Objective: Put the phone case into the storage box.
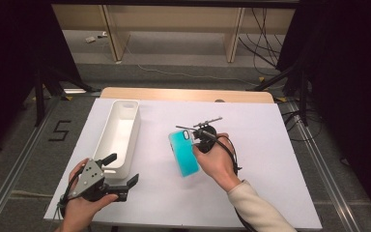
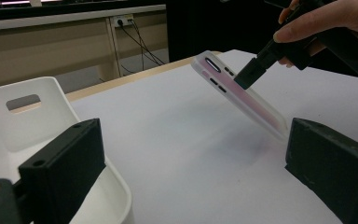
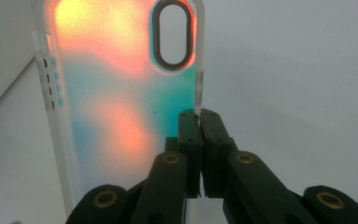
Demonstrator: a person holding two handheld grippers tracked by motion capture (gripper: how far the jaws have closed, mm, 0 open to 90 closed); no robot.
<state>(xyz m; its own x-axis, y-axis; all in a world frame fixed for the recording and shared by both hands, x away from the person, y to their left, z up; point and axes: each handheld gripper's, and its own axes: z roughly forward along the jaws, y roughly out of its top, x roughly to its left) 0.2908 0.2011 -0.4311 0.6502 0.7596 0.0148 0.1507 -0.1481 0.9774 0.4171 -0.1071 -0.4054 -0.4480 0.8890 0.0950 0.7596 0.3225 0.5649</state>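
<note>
A teal phone case (image 1: 183, 152) with a clear rim is held tilted above the white table sheet (image 1: 251, 145), near the middle. My right gripper (image 1: 199, 140) is shut on the case's right edge, below the camera cutout. In the right gripper view the case (image 3: 121, 102) glows orange and teal, and the two jaws press together on its clear side wall at the gripper (image 3: 199, 116). The left gripper view shows the case (image 2: 242, 93) leaning, with its lower end close to the sheet. My left gripper (image 1: 121, 171) rests near the table's front left, open, with nothing between its jaws (image 2: 191, 172).
A long white bin (image 1: 118, 133) stands left of centre, just beyond my left gripper; its rim and handle slot (image 2: 23, 101) lie close to the left jaw. Shelving legs and cables stand on the floor behind the table.
</note>
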